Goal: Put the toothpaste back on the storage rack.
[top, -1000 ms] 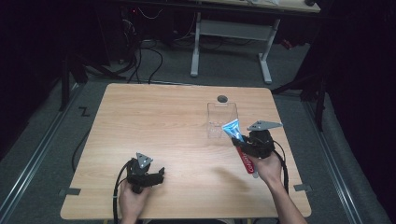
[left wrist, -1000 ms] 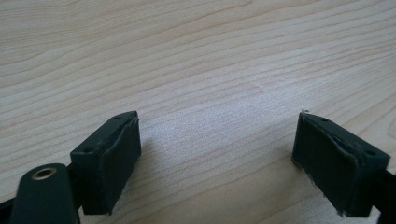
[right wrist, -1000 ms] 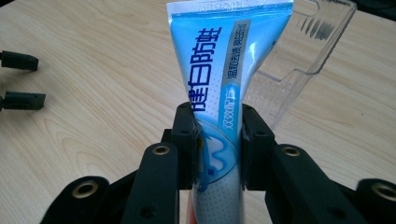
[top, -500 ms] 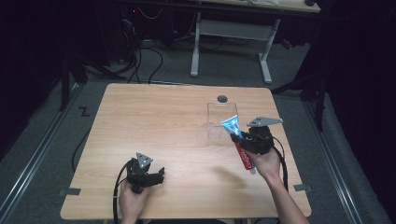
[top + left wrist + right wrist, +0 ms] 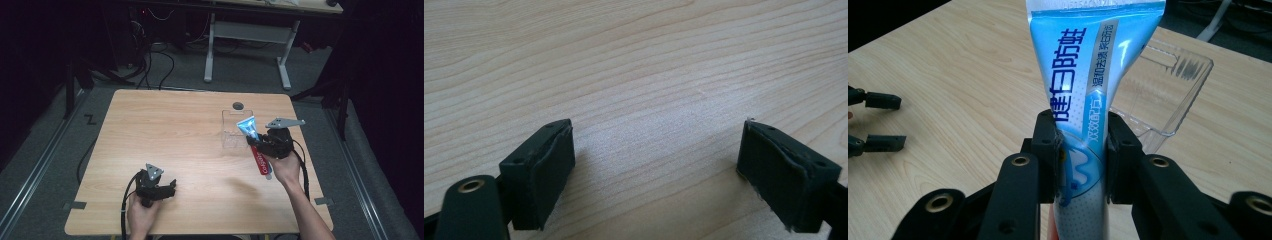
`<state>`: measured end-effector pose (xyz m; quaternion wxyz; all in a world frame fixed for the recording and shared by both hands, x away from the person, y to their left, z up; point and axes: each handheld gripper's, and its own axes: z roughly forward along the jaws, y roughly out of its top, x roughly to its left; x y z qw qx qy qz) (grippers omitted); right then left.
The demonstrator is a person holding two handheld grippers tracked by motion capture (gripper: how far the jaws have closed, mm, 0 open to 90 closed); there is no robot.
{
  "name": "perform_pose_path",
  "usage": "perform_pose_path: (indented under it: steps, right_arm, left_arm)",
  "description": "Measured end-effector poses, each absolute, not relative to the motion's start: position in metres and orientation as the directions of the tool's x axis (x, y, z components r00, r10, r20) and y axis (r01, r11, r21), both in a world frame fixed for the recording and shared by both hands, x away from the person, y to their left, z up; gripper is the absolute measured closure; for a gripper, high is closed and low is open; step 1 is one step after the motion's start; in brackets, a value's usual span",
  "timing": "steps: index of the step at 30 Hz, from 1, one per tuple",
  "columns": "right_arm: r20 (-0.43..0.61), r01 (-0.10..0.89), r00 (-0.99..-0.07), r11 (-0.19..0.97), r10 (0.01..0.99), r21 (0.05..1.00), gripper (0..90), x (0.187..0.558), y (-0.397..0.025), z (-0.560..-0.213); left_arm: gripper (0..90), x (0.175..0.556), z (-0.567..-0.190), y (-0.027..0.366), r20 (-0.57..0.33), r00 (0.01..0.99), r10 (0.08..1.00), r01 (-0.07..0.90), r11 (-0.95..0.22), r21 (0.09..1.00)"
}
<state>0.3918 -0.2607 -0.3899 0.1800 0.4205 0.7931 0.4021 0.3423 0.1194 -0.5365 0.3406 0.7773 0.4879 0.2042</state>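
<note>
**Tube up over the tray, L tool idle**

L tool (image 5: 172,187) sits low at the near table (image 5: 165,125) edge, jaws wide apart w/ nothing btwn them, only bare wood in the left gripper view. R tool (image 5: 259,143), farther out on the right, is clamped on the tube (image 5: 1083,95) around mid-body; crimped end points up and away. Vs. a sec ago the tube has swung a bit more upright and edged toward the tray (image 5: 235,131); its top now overlaps the tray's right side. Looks like placing into the tray comes next; tube not in yet.
</note>
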Motion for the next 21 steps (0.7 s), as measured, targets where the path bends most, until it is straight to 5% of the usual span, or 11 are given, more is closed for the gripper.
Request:
perform_pose_path:
  steps: [21]
  right_arm:
    - [0.016, 0.489, -0.562, 0.316, 0.827, 0.813, 71.9, 0.413, -0.252, -0.369]
  left_arm:
    - [15.6, 0.342, -0.537, 0.119, -0.015, 0.441, 0.898, 0.619, -0.292, 0.729]
